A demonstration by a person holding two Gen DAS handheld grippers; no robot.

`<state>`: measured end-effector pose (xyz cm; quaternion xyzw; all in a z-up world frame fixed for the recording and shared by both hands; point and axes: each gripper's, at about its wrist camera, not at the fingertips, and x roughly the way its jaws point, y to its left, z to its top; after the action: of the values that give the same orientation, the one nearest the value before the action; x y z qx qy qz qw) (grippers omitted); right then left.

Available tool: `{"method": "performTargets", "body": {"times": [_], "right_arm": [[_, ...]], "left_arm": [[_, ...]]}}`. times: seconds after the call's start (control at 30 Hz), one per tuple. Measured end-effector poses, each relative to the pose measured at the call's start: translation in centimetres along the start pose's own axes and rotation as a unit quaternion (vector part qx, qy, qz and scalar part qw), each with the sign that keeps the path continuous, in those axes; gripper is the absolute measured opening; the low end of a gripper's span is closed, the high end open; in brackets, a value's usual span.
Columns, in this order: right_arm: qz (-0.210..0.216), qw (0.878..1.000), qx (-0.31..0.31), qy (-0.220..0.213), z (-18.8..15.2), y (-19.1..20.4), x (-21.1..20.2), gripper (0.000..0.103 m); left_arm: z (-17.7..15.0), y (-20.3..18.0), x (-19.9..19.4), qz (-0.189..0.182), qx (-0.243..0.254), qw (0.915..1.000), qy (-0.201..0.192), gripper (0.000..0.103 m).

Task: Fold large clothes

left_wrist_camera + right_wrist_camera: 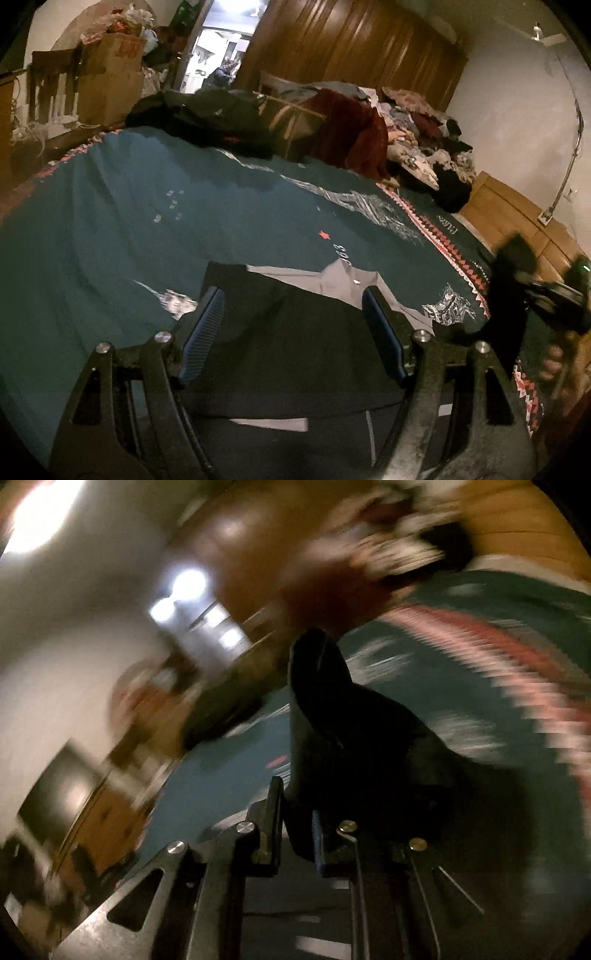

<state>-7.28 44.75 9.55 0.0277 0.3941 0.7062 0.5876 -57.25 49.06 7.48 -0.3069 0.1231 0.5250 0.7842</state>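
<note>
A black garment with a grey collar (pixel 295 332) lies on the teal bedspread (pixel 147 221). My left gripper (pixel 291 325) is open and empty, hovering just above the garment's folded black part. My right gripper (pixel 295 812) is shut on a black part of the garment (pixel 332 720) and holds it lifted above the bed; that view is heavily blurred. The right gripper also shows in the left wrist view (pixel 546 295) at the right edge, with black cloth hanging from it.
A pile of dark and red clothes (pixel 332 122) lies across the far side of the bed. Cardboard boxes (pixel 110 74) stand at the far left beside an open doorway. A wooden bed frame (pixel 517 218) runs along the right.
</note>
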Motion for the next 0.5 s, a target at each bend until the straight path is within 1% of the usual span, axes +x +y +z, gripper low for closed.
{"method": "performTargets", "body": {"times": [0.1, 0.13, 0.17, 0.23, 0.27, 0.33, 0.4, 0.47, 0.5], "right_arm": [[0.045, 0.996, -0.026, 0.066, -3.0, 7.7, 10.1, 0.017], [0.052, 0.995, -0.030, 0.081, -3.9, 9.0, 12.2, 0.017], [0.059, 0.992, -0.040, 0.103, -5.5, 11.2, 15.6, 0.017], [0.066, 0.987, -0.045, 0.136, -8.2, 13.5, 20.4, 0.017], [0.069, 0.985, -0.047, 0.153, -9.7, 14.4, 22.5, 0.017], [0.072, 0.980, -0.048, 0.180, -12.2, 15.4, 25.4, 0.017], [0.070, 0.975, -0.049, 0.207, -14.8, 16.1, 28.4, 0.020], [0.062, 0.970, -0.055, 0.228, -17.0, 16.3, 30.5, 0.022], [0.060, 0.969, -0.057, 0.233, -17.3, 16.0, 31.6, 0.023]], "left_arm": [[0.2, 3.4, -1.5, 0.017, -0.015, 0.9997, -0.008, 0.075], [0.2, 4.6, -1.9, 0.023, -0.025, 0.9994, -0.010, 0.075], [0.1, 5.7, -2.2, 0.028, -0.035, 0.9989, -0.011, 0.075], [-0.5, 7.8, -2.4, 0.039, -0.051, 0.9979, -0.006, 0.075], [-0.8, 8.5, -2.4, 0.043, -0.054, 0.9976, -0.001, 0.075], [-1.5, 9.6, -2.0, 0.043, -0.065, 0.9969, 0.012, 0.075], [-2.5, 10.1, -1.3, 0.044, -0.068, 0.9964, 0.025, 0.075], [-3.3, 10.3, -0.6, 0.036, -0.077, 0.9957, 0.037, 0.075], [-3.7, 10.1, -0.1, 0.030, -0.081, 0.9953, 0.043, 0.075]]}}
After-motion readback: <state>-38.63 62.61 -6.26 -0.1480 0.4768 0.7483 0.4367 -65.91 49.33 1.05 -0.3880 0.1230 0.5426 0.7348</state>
